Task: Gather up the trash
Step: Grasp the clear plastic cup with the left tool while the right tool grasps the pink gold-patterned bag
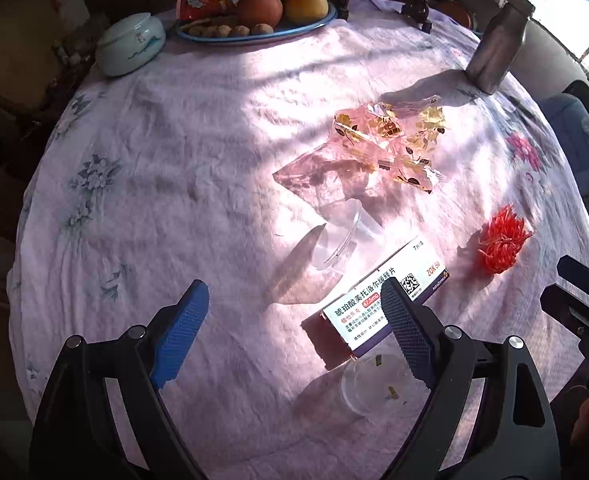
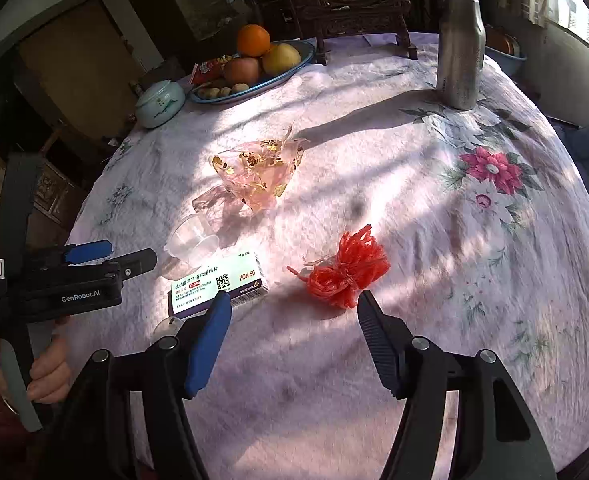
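Observation:
Trash lies on the floral tablecloth (image 1: 174, 152): a white medicine box (image 1: 382, 300) (image 2: 218, 284), a clear plastic cup on its side (image 1: 340, 240) (image 2: 194, 240), a clear round lid (image 1: 370, 384), a pink-and-gold crinkled wrapper (image 1: 390, 144) (image 2: 258, 176) and a red net bundle (image 1: 500, 246) (image 2: 346, 272). My left gripper (image 1: 294, 296) is open and empty, above the cloth just short of the box and cup. My right gripper (image 2: 294, 304) is open and empty, just short of the red bundle. The left gripper also shows in the right wrist view (image 2: 110, 256).
A fruit plate (image 1: 254, 32) (image 2: 254, 80), a pale lidded jar (image 1: 130, 44) (image 2: 160, 102) and a carved wooden stand (image 2: 354, 20) sit at the table's far edge. A steel bottle (image 1: 498, 40) (image 2: 460, 40) stands far right. A blue chair cushion (image 1: 574, 140) is beyond the right edge.

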